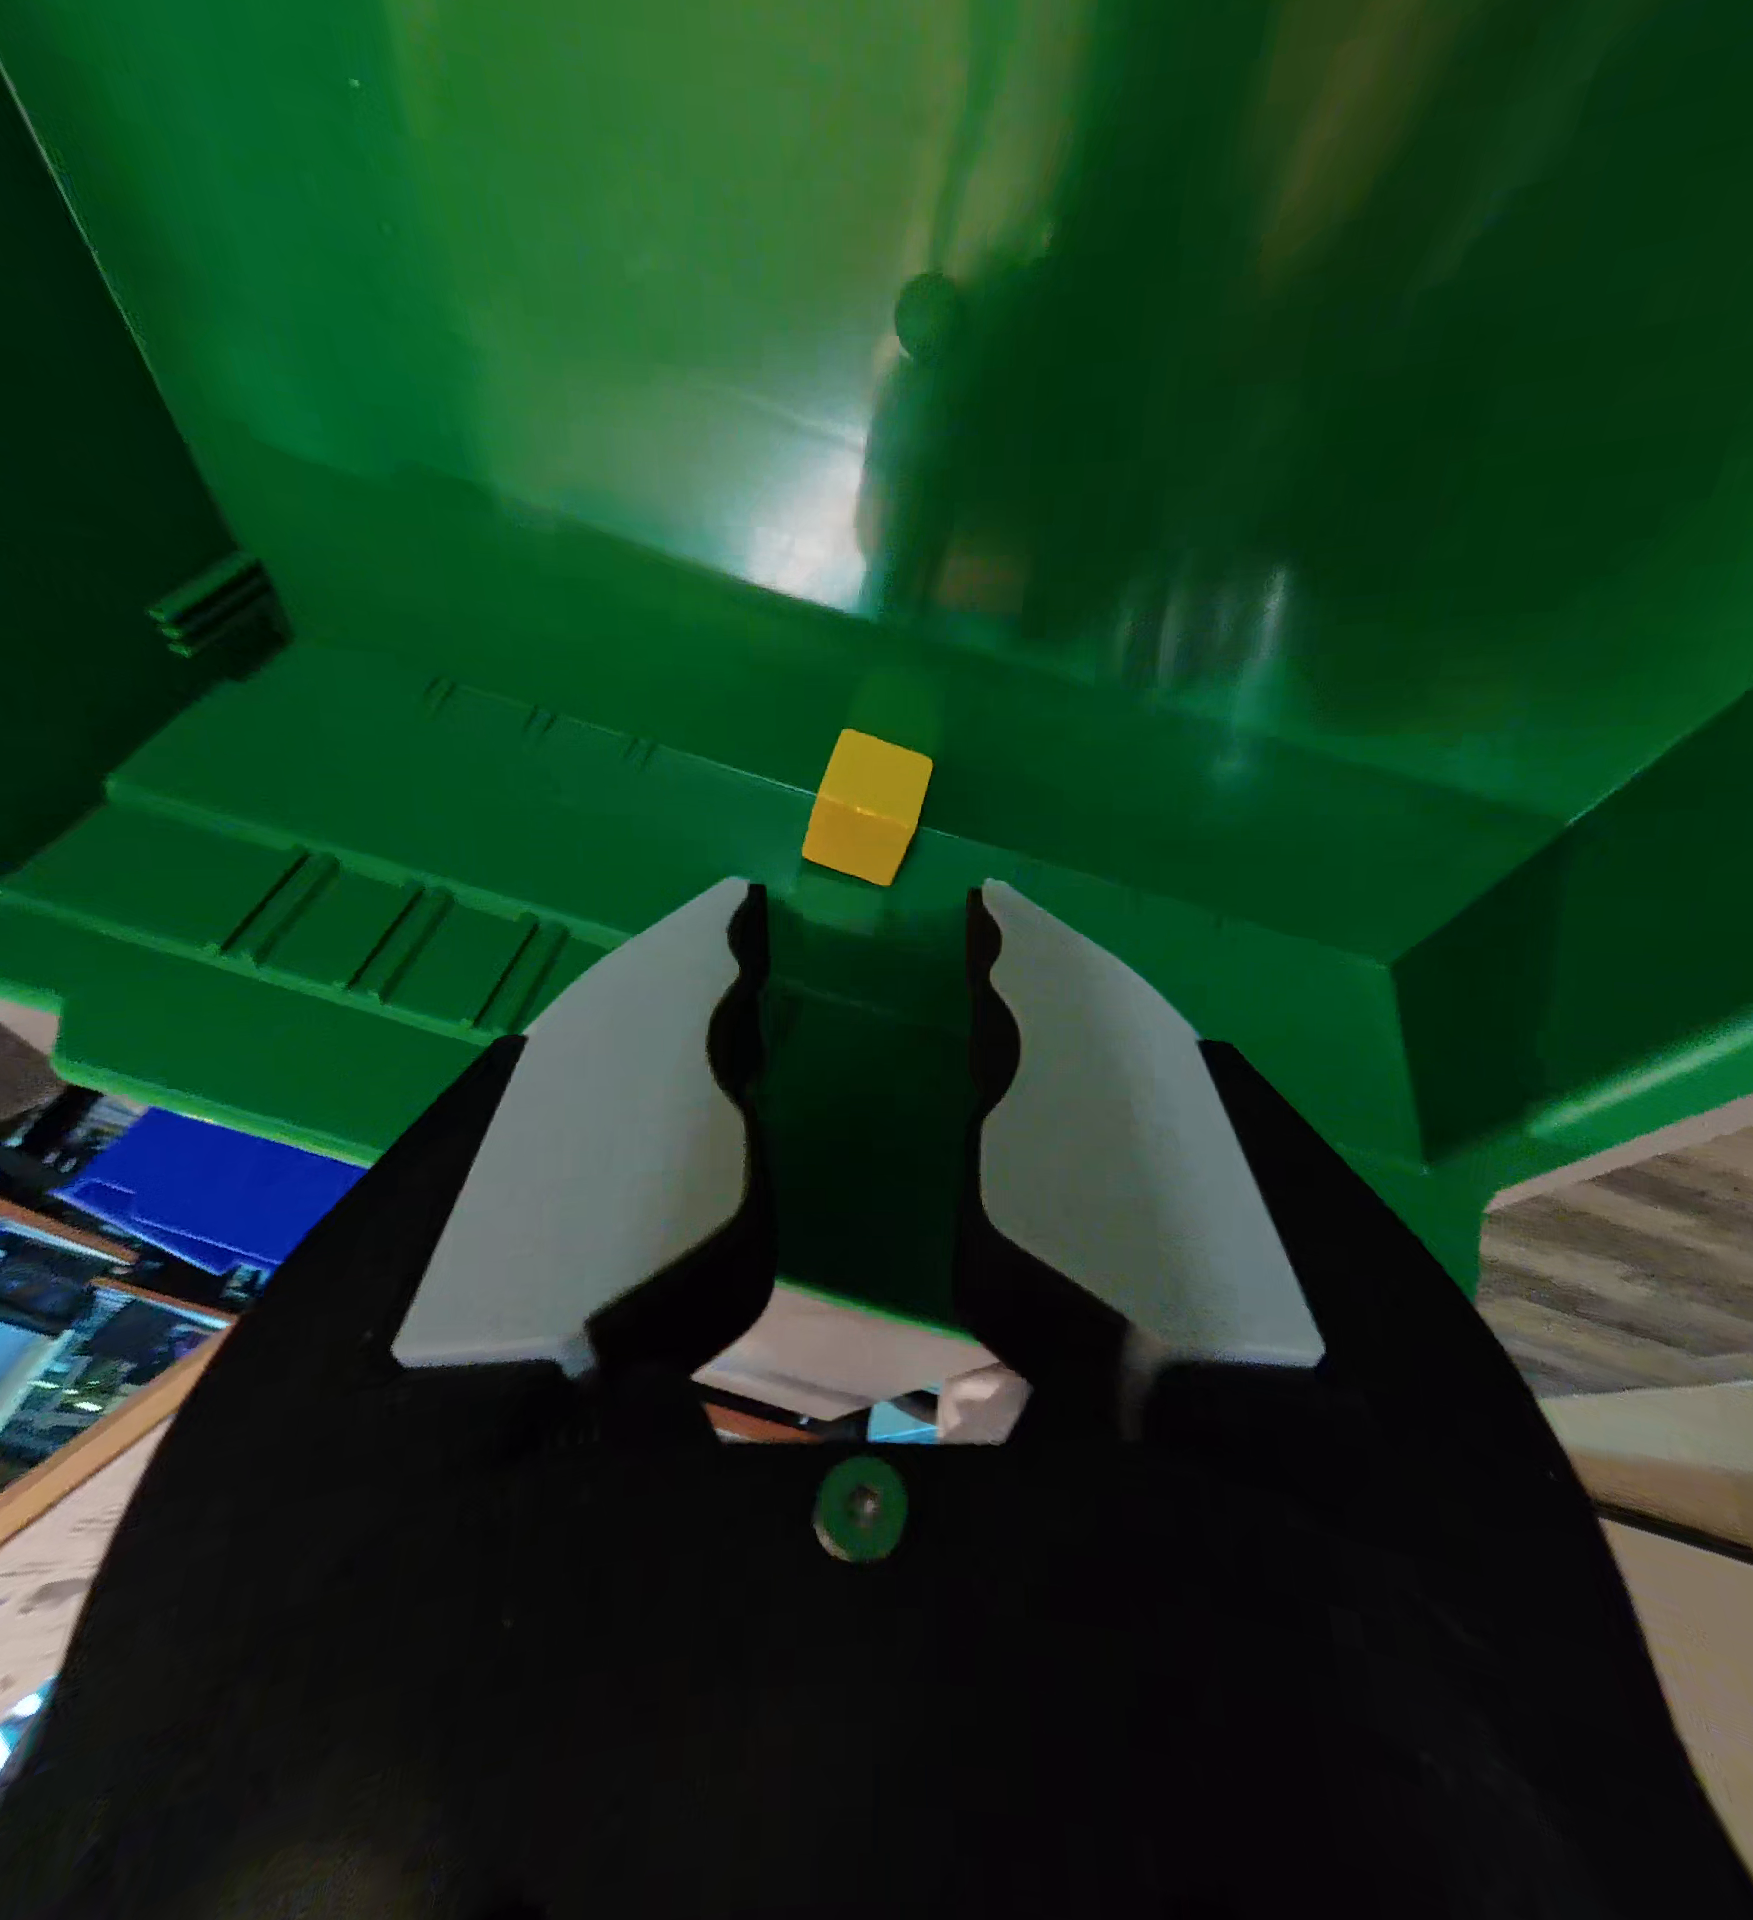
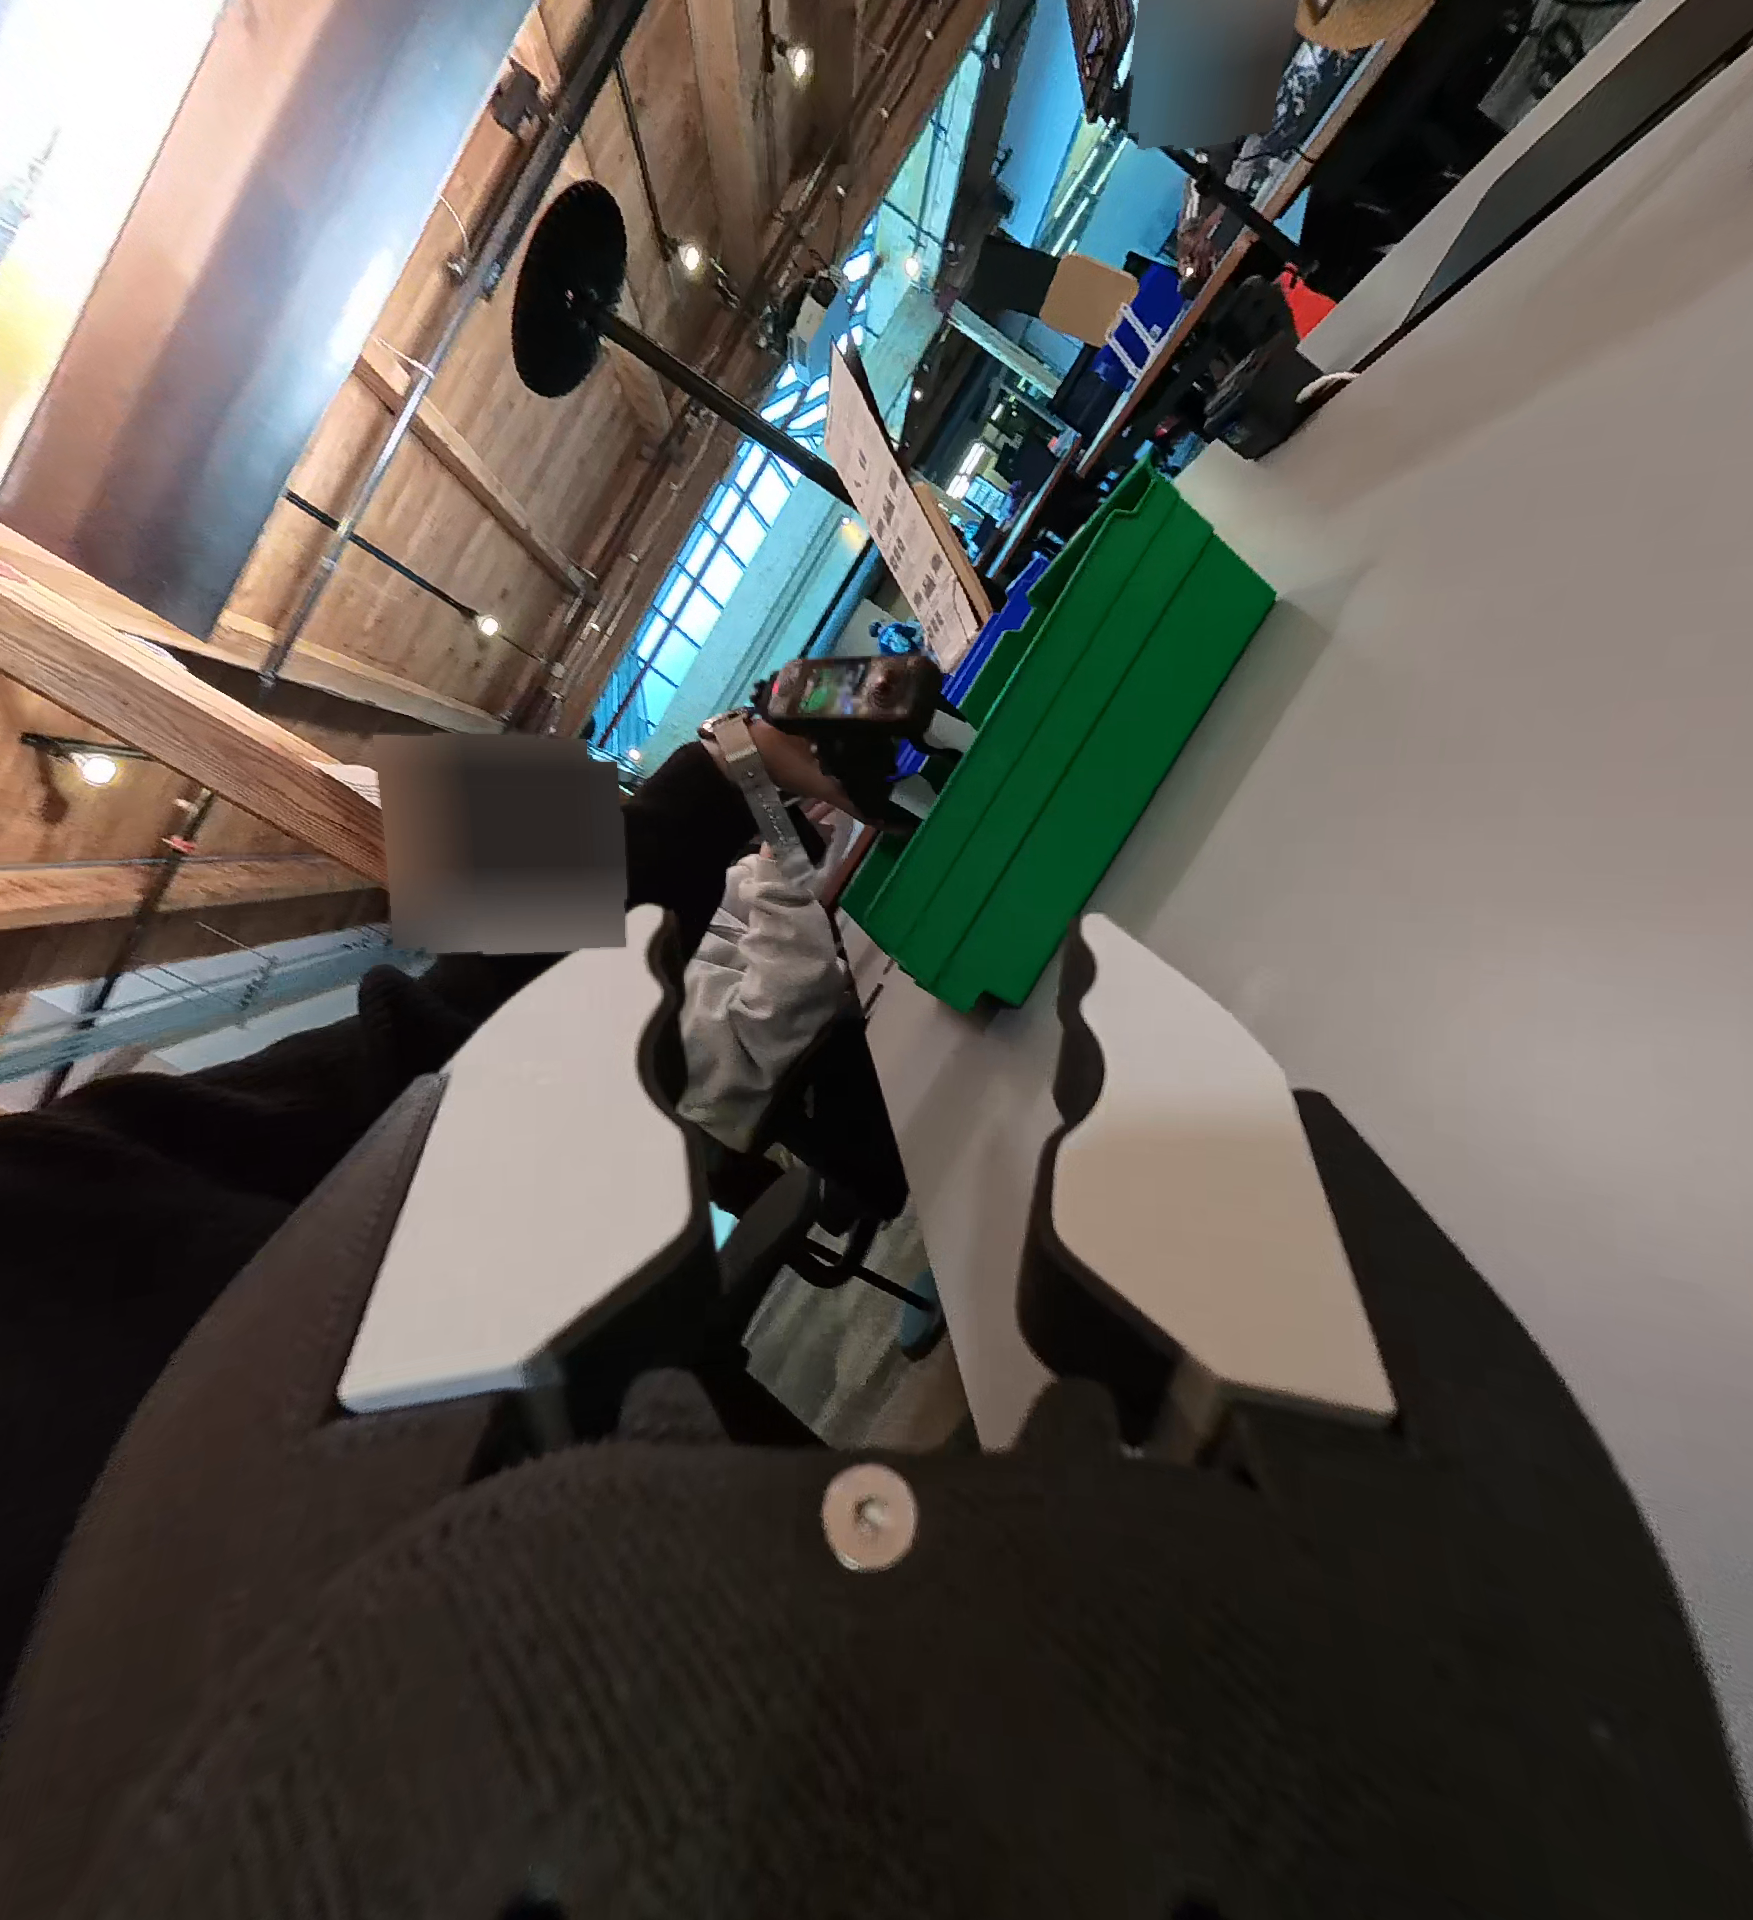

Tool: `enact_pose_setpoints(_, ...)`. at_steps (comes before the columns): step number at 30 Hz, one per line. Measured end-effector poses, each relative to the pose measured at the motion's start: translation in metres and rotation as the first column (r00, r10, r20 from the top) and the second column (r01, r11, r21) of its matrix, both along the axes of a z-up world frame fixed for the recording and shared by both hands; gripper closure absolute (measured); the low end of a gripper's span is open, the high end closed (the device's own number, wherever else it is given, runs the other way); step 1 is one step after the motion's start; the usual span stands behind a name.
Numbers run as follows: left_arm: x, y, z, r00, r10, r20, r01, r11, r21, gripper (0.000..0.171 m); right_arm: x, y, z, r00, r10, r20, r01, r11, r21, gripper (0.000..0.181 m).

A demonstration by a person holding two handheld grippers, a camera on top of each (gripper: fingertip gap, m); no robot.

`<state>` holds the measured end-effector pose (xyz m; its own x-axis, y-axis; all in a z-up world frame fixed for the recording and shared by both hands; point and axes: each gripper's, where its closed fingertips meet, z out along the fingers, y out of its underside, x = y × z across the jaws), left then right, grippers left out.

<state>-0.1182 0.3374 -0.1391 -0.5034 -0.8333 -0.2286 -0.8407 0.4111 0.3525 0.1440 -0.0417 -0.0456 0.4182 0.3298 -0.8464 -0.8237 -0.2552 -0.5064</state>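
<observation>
Left wrist view: left gripper (image 1: pixel 867 894) jaws parted narrow, nothing between them, tips reaching into green plastic bin (image 1: pixel 1059 852). Small yellow cube (image 1: pixel 867 805) sits on bin's floor step just beyond tips, centred on gap, apart from both fingers. Cube not gripped.

Right wrist view: right gripper (image 2: pixel 861 945) jaws wide apart, empty, held off grey table (image 2: pixel 1526 831), well apart from green bin (image 2: pixel 1048 769). Left gripper (image 2: pixel 841 717) seen at bin's mouth. Blue bins (image 2: pixel 1007 623) behind.
</observation>
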Motion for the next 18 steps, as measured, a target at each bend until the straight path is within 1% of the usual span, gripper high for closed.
enact_pose_setpoints(4,0.003,0.002,-0.009,0.999,-0.045,-0.025,0.045,0.999,0.010,0.128,0.001,-0.001,0.002,0.998,0.014,-0.054,-0.013,1.000,0.016,0.113)
enact_pose_setpoints(8,-0.002,0.006,-0.021,0.992,-0.079,-0.096,0.081,0.997,0.019,0.130,0.000,0.000,0.002,0.999,0.022,-0.047,-0.022,1.000,0.017,0.115)
enact_pose_setpoints(11,-0.001,0.005,-0.027,0.988,-0.091,-0.124,0.093,0.996,0.010,0.128,-0.001,0.000,0.000,0.999,0.025,-0.035,-0.025,1.000,0.008,0.116)
enact_pose_setpoints(14,0.000,0.006,-0.029,0.985,-0.097,-0.139,0.100,0.995,0.016,0.133,0.000,0.001,-0.001,0.999,0.027,-0.045,-0.027,1.000,0.005,0.117)
enact_pose_setpoints(16,0.001,0.007,-0.030,0.986,-0.098,-0.138,0.102,0.994,0.025,0.146,0.001,0.001,-0.001,0.998,0.027,-0.057,-0.027,1.000,0.008,0.117)
enact_pose_setpoints(18,0.000,0.006,-0.028,0.986,-0.098,-0.138,0.102,0.995,0.015,0.147,0.002,0.000,0.000,0.998,0.024,-0.065,-0.024,1.000,0.012,0.118)
